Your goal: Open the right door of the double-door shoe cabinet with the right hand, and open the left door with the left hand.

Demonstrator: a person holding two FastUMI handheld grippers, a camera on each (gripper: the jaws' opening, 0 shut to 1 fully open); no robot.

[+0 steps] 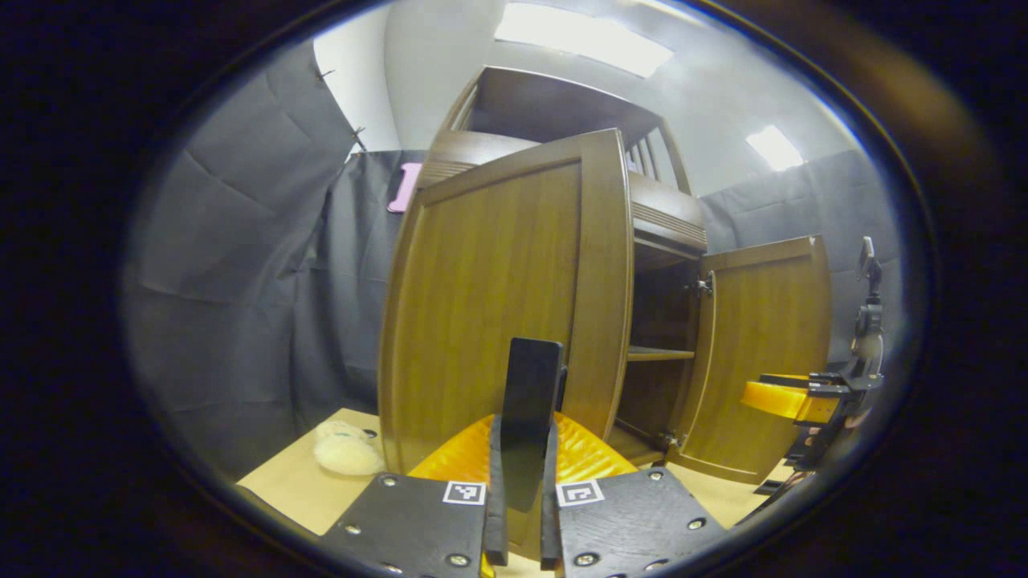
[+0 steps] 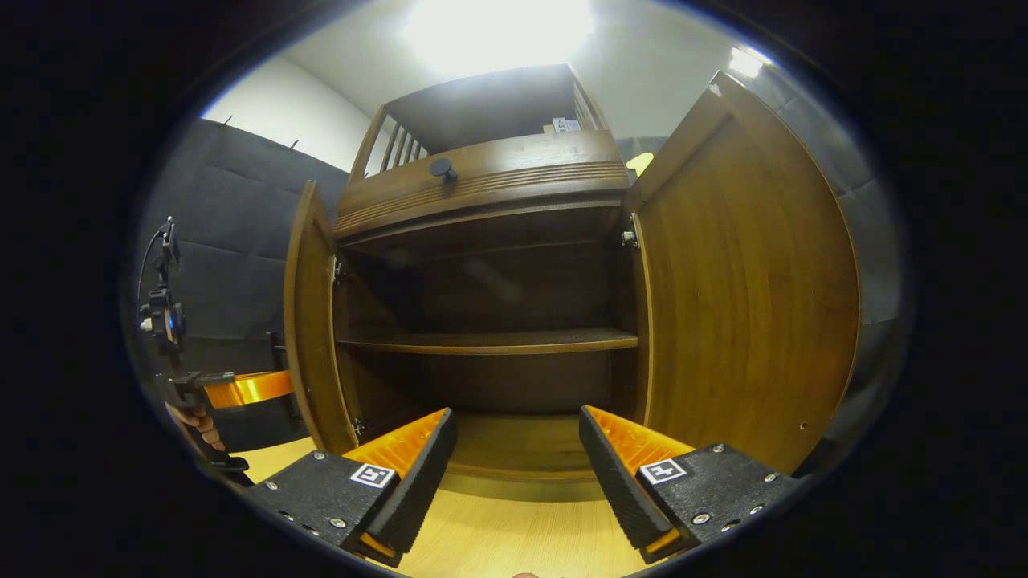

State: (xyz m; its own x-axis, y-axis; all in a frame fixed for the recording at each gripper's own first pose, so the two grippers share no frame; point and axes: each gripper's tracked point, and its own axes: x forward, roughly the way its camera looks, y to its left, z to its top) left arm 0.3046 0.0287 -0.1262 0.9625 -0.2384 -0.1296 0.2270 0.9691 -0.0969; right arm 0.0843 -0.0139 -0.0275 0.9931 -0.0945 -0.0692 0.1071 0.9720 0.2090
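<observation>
The brown shoe cabinet [image 2: 482, 193] stands with both doors swung out. Its left door [image 1: 490, 305] fills the middle of the left gripper view, and my left gripper [image 1: 524, 429] is shut on a dark handle [image 1: 532, 369] on that door's outer face. The same door [image 2: 309, 321] appears edge-on in the right gripper view, with the left gripper [image 2: 245, 389] and a hand beside it. The right door [image 2: 747, 305] stands wide to the right. My right gripper [image 2: 514, 449] is open before the cabinet's bare bottom, holding nothing. It also appears by the right door [image 1: 763, 353] as the far gripper [image 1: 775, 397].
Inside, one shelf [image 2: 490, 341] crosses the cabinet, and a drawer with a dark knob [image 2: 442, 168] sits above. A white soft object [image 1: 345, 453] lies on the light wooden floor [image 2: 514, 530] left of the cabinet. A camera on a stand [image 1: 867, 321] rises by the wall.
</observation>
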